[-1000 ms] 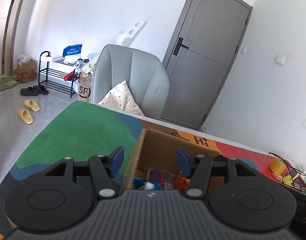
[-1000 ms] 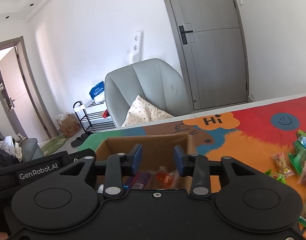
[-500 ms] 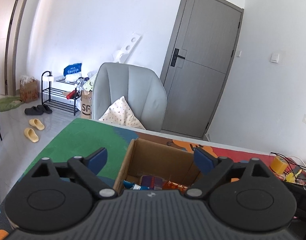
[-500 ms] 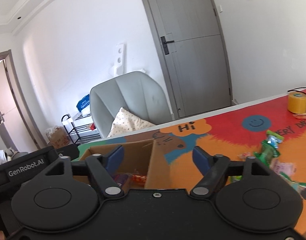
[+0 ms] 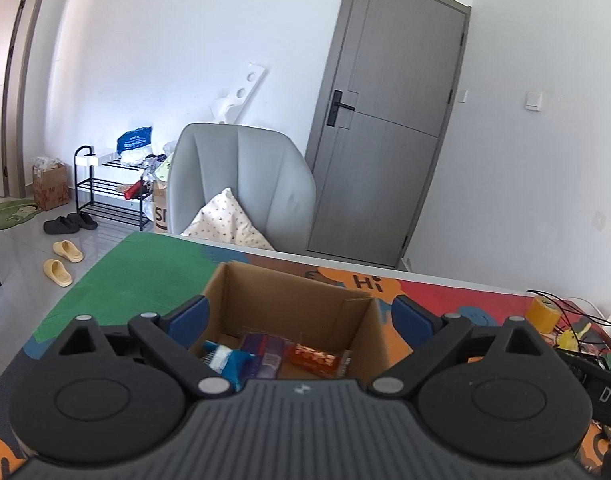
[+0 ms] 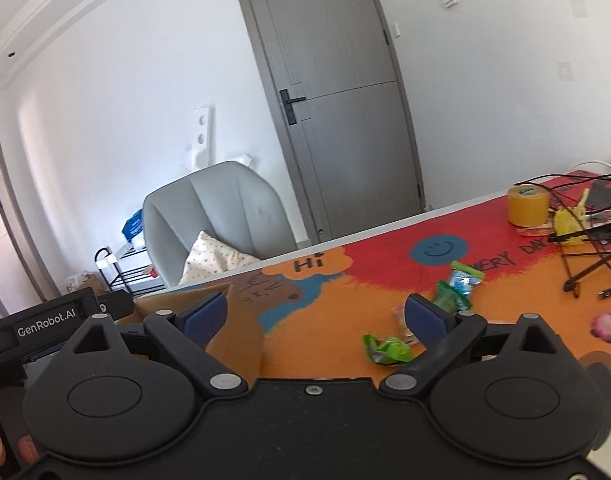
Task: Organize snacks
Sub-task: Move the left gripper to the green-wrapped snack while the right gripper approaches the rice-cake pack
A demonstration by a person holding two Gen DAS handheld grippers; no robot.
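Left wrist: cardboard box [image 5: 293,312] holds snacks.
Both jaws just opened wide, empty; right gripper [image 6: 315,316] probably heading for green packet [image 6: 387,349] on bench [image 6: 505,300].

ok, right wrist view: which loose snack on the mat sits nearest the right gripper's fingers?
The crumpled bright-green packet, low between the open fingers. The green-and-blue packets lie farther up the mat and the pink one far right.
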